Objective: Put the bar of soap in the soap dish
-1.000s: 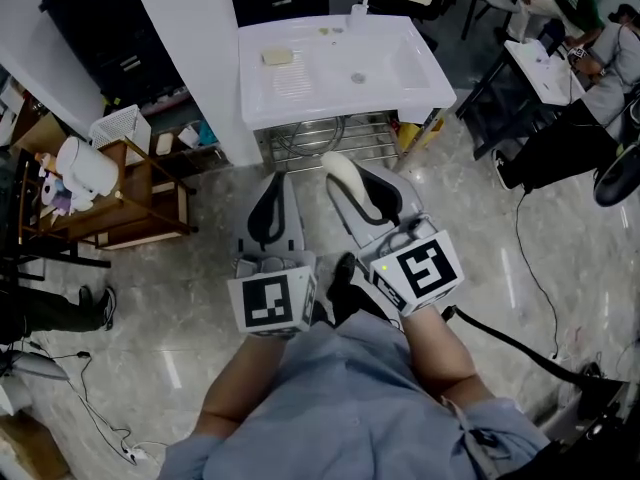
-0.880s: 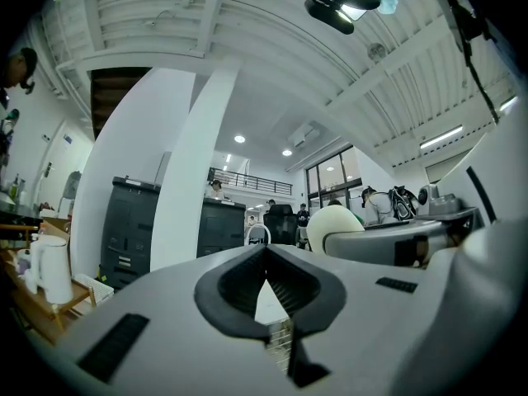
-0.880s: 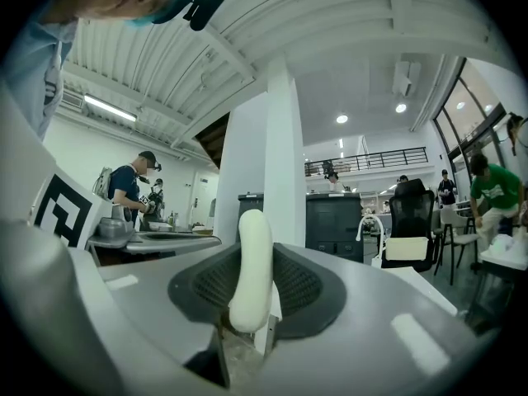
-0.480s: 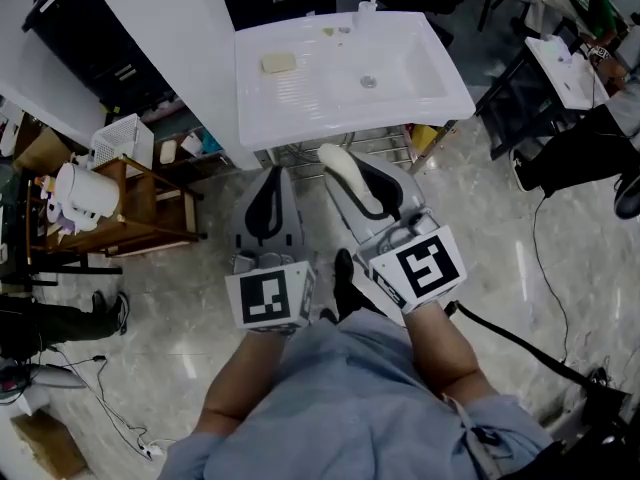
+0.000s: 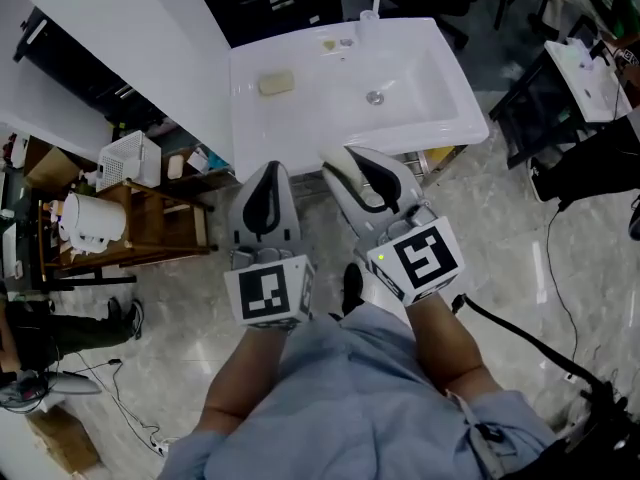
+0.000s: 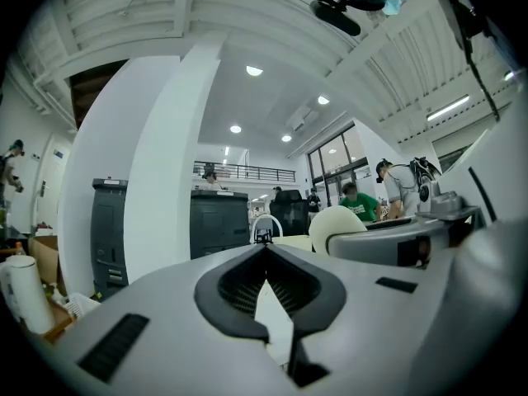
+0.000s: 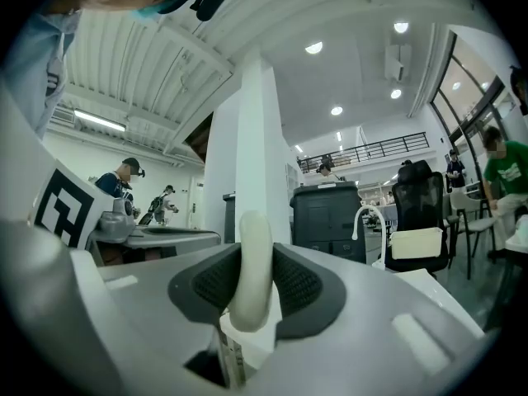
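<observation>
Ahead, white sink (image 5: 300, 128), soap dish (image 5: 277, 83); marble floor (image 5: 170, 298)

Cream soap bar (image 7: 252, 236) edge-up, clamped in right hand-held gripper (image 7: 250, 277).

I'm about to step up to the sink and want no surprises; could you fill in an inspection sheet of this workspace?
Surface: white sink, basin bare apart from the drain.
Job's things: bar of soap held in the right gripper; soap dish not clearly made out.
Clutter: yellowish block on the sink's left ledge.
Grippers: left gripper jaws together, nothing between; right gripper jaws shut on the soap.
Cables: black cable across the floor at right; thin wires at lower left.
Surroundings: wooden shelf, white basket.
</observation>
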Action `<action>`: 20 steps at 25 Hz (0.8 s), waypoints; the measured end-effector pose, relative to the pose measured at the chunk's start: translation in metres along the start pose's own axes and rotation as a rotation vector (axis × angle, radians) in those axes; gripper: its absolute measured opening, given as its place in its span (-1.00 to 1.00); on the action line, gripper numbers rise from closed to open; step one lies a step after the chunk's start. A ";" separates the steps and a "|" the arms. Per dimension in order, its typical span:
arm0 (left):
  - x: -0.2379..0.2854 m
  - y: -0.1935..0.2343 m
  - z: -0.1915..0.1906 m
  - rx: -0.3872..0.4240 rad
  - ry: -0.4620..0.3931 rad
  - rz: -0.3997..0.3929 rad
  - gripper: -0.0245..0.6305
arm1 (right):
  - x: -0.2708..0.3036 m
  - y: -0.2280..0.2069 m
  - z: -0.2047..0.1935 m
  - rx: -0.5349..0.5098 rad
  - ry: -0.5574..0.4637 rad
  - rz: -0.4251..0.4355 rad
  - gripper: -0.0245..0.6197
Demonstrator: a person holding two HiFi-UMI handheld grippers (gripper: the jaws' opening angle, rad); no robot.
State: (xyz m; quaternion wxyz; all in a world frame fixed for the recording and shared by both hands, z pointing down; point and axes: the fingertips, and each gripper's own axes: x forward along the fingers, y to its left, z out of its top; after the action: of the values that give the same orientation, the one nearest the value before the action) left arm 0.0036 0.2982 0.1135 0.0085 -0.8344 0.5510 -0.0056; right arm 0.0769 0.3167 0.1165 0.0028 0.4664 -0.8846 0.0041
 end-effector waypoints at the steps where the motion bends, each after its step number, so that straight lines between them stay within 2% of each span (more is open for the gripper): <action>1: 0.007 -0.001 0.002 0.002 -0.006 0.004 -0.91 | 0.004 -0.006 0.001 -0.002 -0.001 0.007 -0.59; 12: 0.049 0.016 0.003 0.008 -0.005 0.058 -0.91 | 0.046 -0.035 0.001 -0.012 0.001 0.071 -0.59; 17: 0.069 0.032 0.001 -0.045 -0.046 0.074 -0.91 | 0.072 -0.043 -0.007 -0.026 0.012 0.093 -0.59; 20: 0.085 0.046 -0.008 -0.046 -0.032 0.078 -0.91 | 0.092 -0.052 -0.012 -0.028 0.021 0.097 -0.59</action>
State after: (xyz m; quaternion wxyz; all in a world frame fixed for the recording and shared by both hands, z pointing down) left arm -0.0048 0.2017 0.1203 -0.0016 -0.8122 0.5830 0.0207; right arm 0.0673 0.2113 0.1294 0.0184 0.4229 -0.9060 -0.0033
